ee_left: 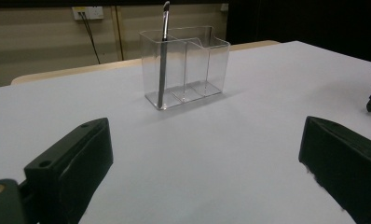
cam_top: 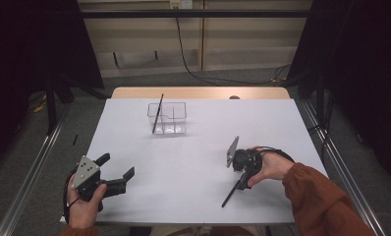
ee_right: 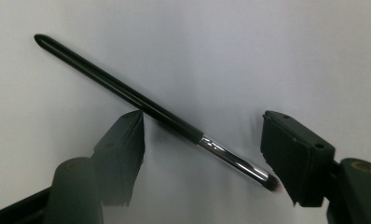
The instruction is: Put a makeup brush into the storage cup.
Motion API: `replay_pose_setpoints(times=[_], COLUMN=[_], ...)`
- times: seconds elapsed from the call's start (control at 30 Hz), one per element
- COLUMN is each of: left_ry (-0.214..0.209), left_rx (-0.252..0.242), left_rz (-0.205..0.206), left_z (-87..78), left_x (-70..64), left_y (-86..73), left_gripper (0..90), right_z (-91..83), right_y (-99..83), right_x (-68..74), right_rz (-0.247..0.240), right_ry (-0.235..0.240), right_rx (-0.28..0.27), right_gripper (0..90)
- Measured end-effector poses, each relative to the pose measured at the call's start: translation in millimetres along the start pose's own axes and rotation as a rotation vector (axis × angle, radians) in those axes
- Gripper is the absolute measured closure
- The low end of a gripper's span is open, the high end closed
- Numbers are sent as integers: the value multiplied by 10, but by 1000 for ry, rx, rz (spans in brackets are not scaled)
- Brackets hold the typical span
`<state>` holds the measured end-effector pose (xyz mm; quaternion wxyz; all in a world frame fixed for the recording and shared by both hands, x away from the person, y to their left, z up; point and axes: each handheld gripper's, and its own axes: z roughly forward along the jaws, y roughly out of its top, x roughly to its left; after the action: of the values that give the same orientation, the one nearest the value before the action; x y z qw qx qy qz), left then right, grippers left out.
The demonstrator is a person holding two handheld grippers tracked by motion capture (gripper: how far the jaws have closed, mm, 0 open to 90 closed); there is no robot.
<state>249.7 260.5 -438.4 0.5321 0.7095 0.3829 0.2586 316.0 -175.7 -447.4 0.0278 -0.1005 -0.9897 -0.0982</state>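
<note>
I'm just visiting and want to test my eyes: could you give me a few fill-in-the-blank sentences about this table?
1. One brush stands in the clear ____ organizer.
2. The other brush lies on the ____ table.
3. It lies between the open jaws of the ____ claw.
4. The left claw holds ____.

Missing words: plastic; white; right; nothing

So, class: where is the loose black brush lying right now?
In the high view the black brush lies flat on the white table, near its front right, between the open jaws of the right gripper.

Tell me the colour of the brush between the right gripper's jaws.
Black handle, silver ferrule on the brush, clearest in the right gripper view.
</note>
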Motion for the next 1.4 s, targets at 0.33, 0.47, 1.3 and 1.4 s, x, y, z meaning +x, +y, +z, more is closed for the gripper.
replay_pose_setpoints(times=[0.33,0.47,1.3,1.4], left_ry=[0,-1,-4,-4], left_rx=[4,4,11,13], left_rz=[5,6,7,8], left_z=[-1,1,4,6], left_x=[1,0,6,7], left_y=[-1,-2,-8,-5], left_gripper=[28,28,28,28], right_z=[37,40,1,-3], right_y=[33,31,30,14], right_x=[40,46,32,23], right_rz=[-24,-38,-32,-12], right_ry=[-28,-36,-16,-5], right_rx=[38,29,35,23], right_gripper=[357,382,842,843])
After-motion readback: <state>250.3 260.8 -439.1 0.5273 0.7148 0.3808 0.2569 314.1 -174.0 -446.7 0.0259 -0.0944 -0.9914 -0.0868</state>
